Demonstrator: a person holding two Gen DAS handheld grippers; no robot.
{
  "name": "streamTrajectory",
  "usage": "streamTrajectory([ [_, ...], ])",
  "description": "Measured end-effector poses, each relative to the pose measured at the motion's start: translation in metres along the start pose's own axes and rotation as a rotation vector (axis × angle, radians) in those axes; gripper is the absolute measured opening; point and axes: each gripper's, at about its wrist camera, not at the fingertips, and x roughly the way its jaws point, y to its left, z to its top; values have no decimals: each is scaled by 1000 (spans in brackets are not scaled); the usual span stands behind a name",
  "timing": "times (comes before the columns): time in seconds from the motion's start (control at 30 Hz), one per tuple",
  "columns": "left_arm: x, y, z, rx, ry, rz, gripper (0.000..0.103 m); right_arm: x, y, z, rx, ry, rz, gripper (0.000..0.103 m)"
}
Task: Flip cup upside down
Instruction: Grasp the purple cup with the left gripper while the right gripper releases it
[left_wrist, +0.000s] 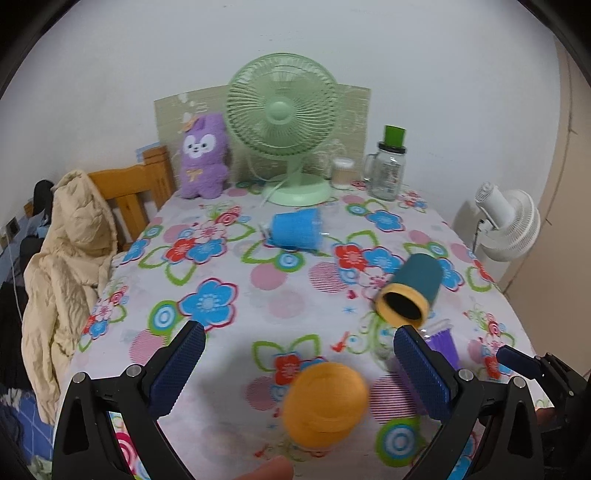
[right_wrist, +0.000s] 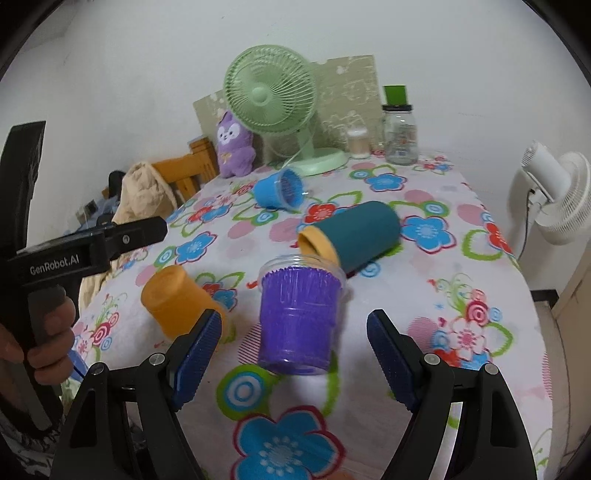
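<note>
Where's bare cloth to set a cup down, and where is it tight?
Free: the left stretch of tablecloth between the blue cup, the coat and the orange cup.
Crowded: the teal cup and purple cup nearly touch; the fan, plush and jar line the back.

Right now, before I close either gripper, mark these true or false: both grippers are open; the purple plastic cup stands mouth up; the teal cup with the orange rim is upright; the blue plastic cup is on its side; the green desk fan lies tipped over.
1. Both grippers open: true, left gripper and right gripper hold nothing.
2. Purple plastic cup mouth up: true, slightly tilted.
3. Teal cup with orange rim upright: false, on its side.
4. Blue plastic cup on its side: true.
5. Green desk fan tipped over: false, standing on its base.
</note>
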Motion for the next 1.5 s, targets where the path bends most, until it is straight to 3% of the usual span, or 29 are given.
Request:
streamTrajectory([
  [0.33, 4, -48, -5, 43, 34, -57, 103, -19, -39, -14, 78, -15, -10, 83],
  [0.9, 32, -100, -16, 107, 112, -86, 103, -32, -78, -32, 169, -30, -27, 84],
  [1.3, 58, -143, -30, 166, 204, -239, 103, -45, -104, -48, 239, -30, -66, 84],
  [1.5, 75, -161, -40, 208, 278, -273, 103, -48, -112, -54, 271, -31, -78, 85],
])
